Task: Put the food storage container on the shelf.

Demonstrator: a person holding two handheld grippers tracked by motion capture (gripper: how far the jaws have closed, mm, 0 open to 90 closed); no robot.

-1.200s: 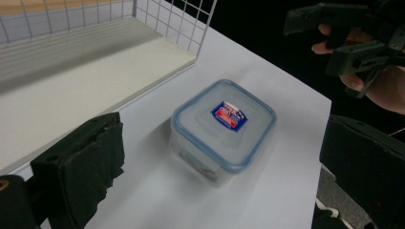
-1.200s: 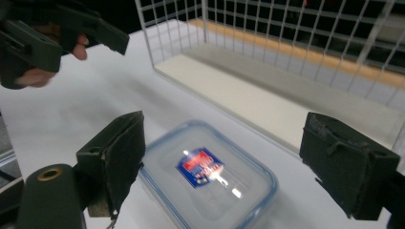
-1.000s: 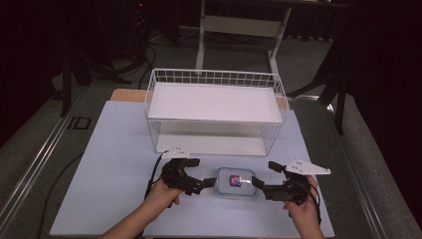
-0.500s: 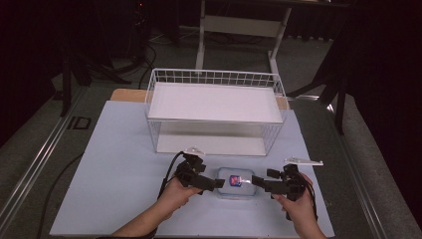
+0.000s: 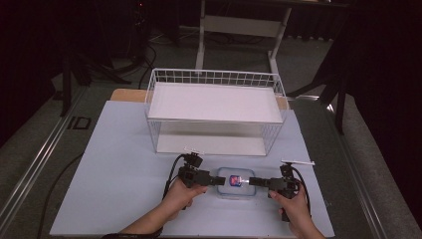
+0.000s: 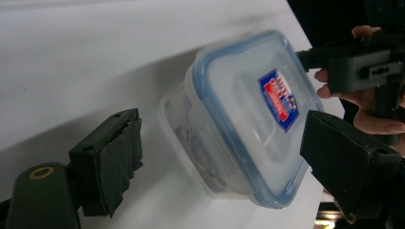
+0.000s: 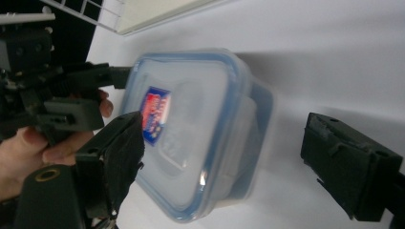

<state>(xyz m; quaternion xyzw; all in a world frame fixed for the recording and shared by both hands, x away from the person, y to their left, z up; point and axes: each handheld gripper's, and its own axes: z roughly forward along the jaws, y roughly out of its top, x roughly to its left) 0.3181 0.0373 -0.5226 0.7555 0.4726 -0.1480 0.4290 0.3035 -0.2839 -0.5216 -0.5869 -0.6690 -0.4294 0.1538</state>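
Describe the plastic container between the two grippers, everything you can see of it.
The plastic container is a small rounded-rectangle box of clear plastic, shut with a translucent lid that has a blue rim, side latch flaps and a red-and-blue label on top. It sits flat on the pale table, in front of the white wire basket. The left gripper and right gripper flank its two ends, jaws spread wide around it, not visibly clamping it. Its contents cannot be made out.
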